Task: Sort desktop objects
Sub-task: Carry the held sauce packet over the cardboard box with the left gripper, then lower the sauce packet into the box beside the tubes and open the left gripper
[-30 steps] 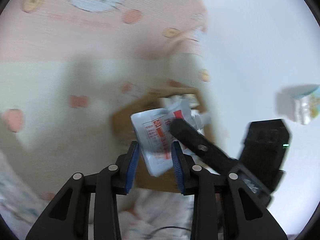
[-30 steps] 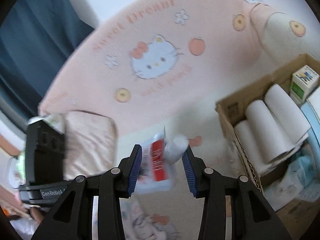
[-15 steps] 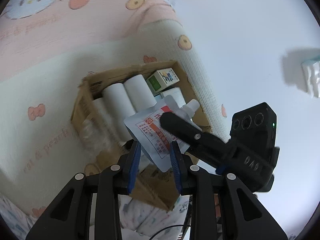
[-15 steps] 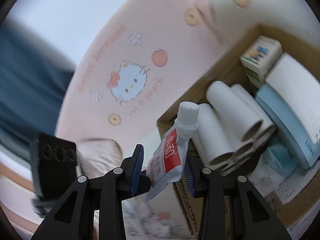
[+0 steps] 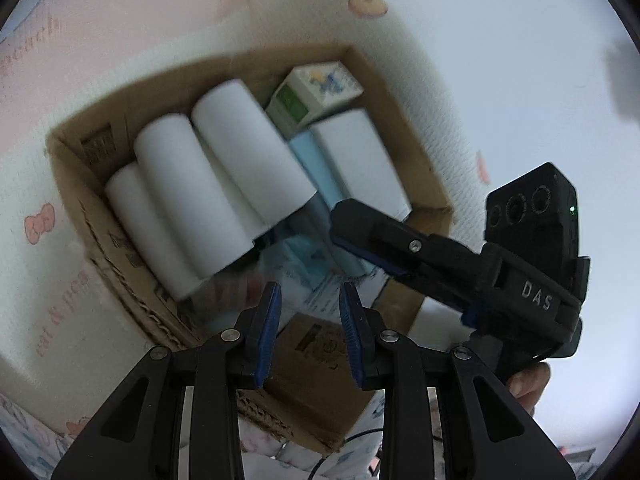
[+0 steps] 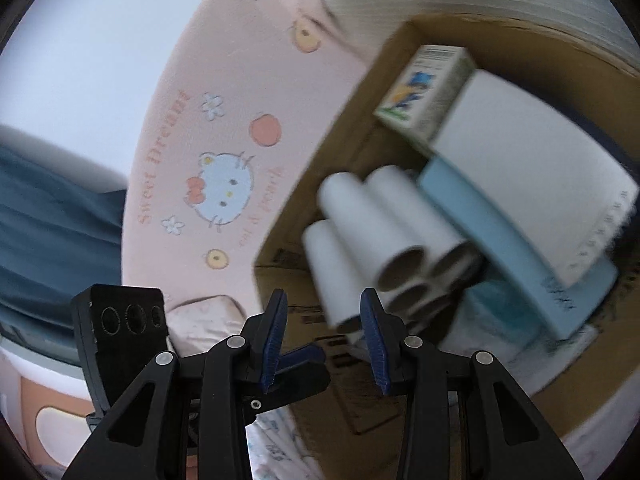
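Both grippers, left [image 5: 308, 320] and right [image 6: 323, 330], are hovering over the box [image 5: 424, 160] with fingers apart and holding nothing; I judge another object needs fetching next.

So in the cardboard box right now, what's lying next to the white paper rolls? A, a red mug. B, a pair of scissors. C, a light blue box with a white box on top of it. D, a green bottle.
C: in the right wrist view a light blue box lies right beside the white paper rolls in the cardboard box, with a white box resting on it.
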Available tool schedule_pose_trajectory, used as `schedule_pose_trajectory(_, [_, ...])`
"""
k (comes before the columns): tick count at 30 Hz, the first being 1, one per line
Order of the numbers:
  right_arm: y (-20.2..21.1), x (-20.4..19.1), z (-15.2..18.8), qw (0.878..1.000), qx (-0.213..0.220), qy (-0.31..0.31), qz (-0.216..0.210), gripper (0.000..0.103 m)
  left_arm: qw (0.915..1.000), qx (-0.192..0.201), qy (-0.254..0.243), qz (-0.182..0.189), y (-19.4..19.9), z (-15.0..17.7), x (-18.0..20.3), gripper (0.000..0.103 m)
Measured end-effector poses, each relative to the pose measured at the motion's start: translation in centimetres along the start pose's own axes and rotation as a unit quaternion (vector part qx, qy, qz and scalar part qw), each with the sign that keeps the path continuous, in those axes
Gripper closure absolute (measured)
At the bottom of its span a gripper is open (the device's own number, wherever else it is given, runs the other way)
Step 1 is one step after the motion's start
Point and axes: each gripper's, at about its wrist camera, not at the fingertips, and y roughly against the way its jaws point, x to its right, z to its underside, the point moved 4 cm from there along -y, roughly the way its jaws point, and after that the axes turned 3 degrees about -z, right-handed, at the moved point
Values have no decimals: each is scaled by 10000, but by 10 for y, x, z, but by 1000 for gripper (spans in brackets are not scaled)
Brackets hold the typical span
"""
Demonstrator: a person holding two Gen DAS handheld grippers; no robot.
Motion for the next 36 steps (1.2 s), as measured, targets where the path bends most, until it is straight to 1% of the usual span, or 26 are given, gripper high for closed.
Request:
schedule_pose_trajectory(1, [-1, 4, 0, 10000, -2, -51, 46, 67, 10000, -56, 24, -79, -5, 0, -2, 71])
schedule_pose_trajectory(2, [-1, 11, 0, 9998, 4, -97, 181, 67, 9999, -64, 18, -149, -5, 0, -2, 71])
schedule_pose_trajectory(4, [0, 20, 1, 9992, -39, -41, 404, 67, 9997, -68, -100, -199, -5, -1, -1, 70])
schedule_pose_trajectory(5, [-1, 20, 3, 9990, -108, 83, 420, 67, 9993, -69, -146, -327, -4, -2, -1, 68])
schedule_pose_trajectory(6, [-1, 19, 3, 9987, -134, 158, 464, 67, 9984, -72, -167, -531, -5, -4, -3, 67])
schedule_pose_trajectory(8, [-3, 16, 5, 9966, -230, 323, 726, 67, 9960, -86, -236, -861, -4, -7, -7, 64])
schedule_pose_trajectory(9, [-6, 15, 5, 9944, -312, 442, 903, 67, 9951, -71, -287, -946, -3, -8, -7, 64])
schedule_pose_trajectory(12, [-13, 16, 4, 9892, -426, 658, 1238, 67, 9931, -112, -430, -1086, 2, -8, -8, 62])
schedule_pose_trajectory(13, [-13, 17, 3, 9884, -471, 673, 1279, 66, 9926, -135, -454, -1114, 3, -8, -7, 61])
schedule_pose_trajectory(15, [-16, 19, 1, 9859, -652, 746, 1347, 63, 9919, -147, -453, -1180, 4, -10, -8, 61])
schedule_pose_trajectory(16, [-18, 20, -1, 9843, -730, 779, 1408, 60, 9915, -150, -442, -1211, 3, -11, -7, 61])
schedule_pose_trajectory(17, [-19, 21, -3, 9813, -810, 832, 1534, 55, 9907, -166, -444, -1276, 4, -11, -6, 61])
schedule_pose_trajectory(19, [-18, 22, -6, 9745, -905, 1000, 1792, 49, 9885, -186, -581, -1382, 10, -7, -1, 61])
schedule_pose_trajectory(20, [-17, 21, -6, 9707, -962, 1123, 1896, 48, 9836, -148, -840, -1591, 12, -7, 1, 61])
schedule_pose_trajectory(22, [-13, 19, -7, 9687, -1008, 1217, 1914, 45, 9807, -233, -1040, -1638, 12, -5, 11, 61])
schedule_pose_trajectory(24, [-7, 17, -9, 9693, -1046, 1253, 1839, 41, 9767, -370, -1135, -1782, 10, -3, 18, 61])
schedule_pose_trajectory(25, [-5, 15, -9, 9694, -1049, 1274, 1817, 39, 9737, -479, -1201, -1878, 7, -1, 22, 59])
schedule_pose_trajectory(26, [-2, 13, -9, 9689, -1035, 1318, 1818, 39, 9708, -561, -1273, -1956, 3, 0, 26, 53])
schedule_pose_trajectory(28, [1, 11, -9, 9676, -1032, 1392, 1836, 38, 9631, -723, -1504, -2112, -5, 3, 35, 50])
schedule_pose_trajectory(30, [6, 9, -9, 9678, -1015, 1436, 1803, 37, 9554, -875, -1734, -2224, -16, 5, 44, 49])
schedule_pose_trajectory(33, [21, 10, -10, 9704, -854, 1412, 1764, 35, 9429, -1038, -1956, -2489, -36, 7, 53, 47])
schedule_pose_trajectory(34, [26, 13, -11, 9710, -793, 1379, 1785, 32, 9399, -1075, -2009, -2544, -43, 7, 55, 47])
schedule_pose_trajectory(36, [36, 20, -11, 9723, -675, 1266, 1844, 31, 9333, -1176, -2157, -2619, -57, 7, 59, 47])
